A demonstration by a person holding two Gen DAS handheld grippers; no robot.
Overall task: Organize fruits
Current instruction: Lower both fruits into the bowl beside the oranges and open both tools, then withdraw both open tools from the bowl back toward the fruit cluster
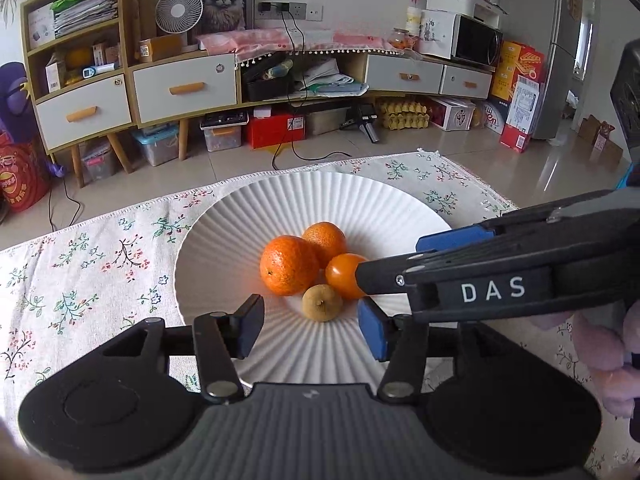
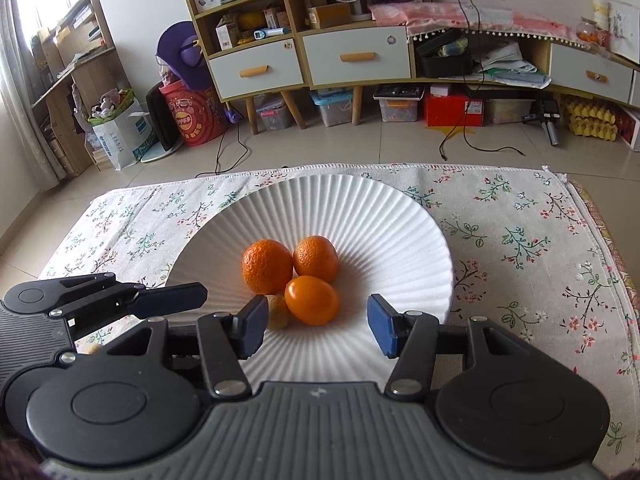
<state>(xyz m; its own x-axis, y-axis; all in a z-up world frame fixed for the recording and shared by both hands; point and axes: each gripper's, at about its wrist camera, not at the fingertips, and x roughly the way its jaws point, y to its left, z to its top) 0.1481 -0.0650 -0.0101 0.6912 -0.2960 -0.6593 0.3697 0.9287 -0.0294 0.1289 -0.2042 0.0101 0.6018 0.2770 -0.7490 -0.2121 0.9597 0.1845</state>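
Both claws, left claw (image 1: 310, 326) and right claw (image 2: 318, 326), gape empty; withdrawing carelessly could knock the smooth orange fruit (image 2: 312, 300) just ahead off the ribbed white plate (image 2: 400, 240).

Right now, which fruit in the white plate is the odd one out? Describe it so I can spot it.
Find the white ribbed plate on the floral tablecloth. Four fruits cluster at its centre. The small brownish-yellow round fruit lies nearest the cameras, smaller and duller than the three orange fruits.
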